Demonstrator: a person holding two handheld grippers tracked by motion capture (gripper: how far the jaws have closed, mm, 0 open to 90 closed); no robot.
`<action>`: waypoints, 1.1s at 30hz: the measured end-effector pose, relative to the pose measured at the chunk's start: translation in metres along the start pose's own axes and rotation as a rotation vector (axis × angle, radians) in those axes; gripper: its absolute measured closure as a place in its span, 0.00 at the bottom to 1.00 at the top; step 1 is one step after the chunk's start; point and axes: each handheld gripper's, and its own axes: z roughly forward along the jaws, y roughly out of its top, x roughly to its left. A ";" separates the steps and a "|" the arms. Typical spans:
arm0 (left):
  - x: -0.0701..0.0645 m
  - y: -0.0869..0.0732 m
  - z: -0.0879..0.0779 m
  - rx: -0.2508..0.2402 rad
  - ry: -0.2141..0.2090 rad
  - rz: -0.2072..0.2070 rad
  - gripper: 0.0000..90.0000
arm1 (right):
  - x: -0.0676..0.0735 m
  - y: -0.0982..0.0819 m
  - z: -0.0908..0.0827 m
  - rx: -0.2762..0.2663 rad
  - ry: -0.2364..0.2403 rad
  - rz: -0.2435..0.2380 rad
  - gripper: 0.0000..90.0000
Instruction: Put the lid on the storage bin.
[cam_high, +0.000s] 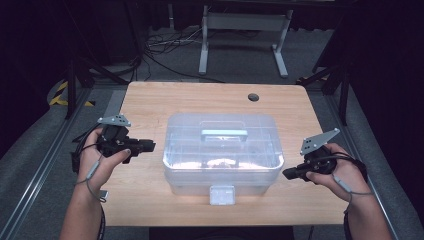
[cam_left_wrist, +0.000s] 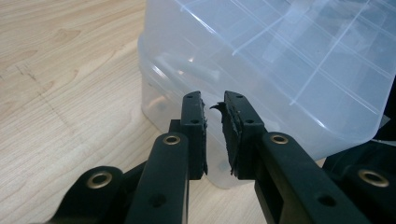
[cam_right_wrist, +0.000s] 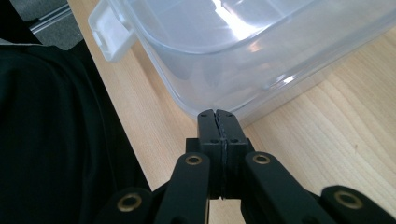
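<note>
Here the clear plastic storage box (cam_high: 223, 152) sits lid-on in the middle of the table (cam_high: 150, 100), its white front latch (cam_high: 222, 194) facing the person, so both hands can flank it. The left gripper (cam_left_wrist: 213, 109) hovers just short of the box's left wall, jaws slightly parted with nothing between them. The right gripper (cam_right_wrist: 217, 115), jaws pressed together and empty, points at the box's lower right corner. Beyond it lies a dark cable hole (cam_high: 253, 97); nothing blocks either approach.
</note>
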 end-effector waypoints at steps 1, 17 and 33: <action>0.000 -0.001 0.000 -0.002 -0.001 -0.004 0.87 | 0.000 0.000 -0.002 -0.007 -0.002 0.000 1.00; 0.000 -0.021 -0.017 -0.025 0.049 -0.047 0.84 | -0.017 0.006 -0.027 -0.199 -0.058 0.025 0.94; 0.001 -0.032 -0.027 -0.048 0.086 -0.058 0.80 | -0.053 -0.003 -0.034 -0.375 -0.188 0.137 0.90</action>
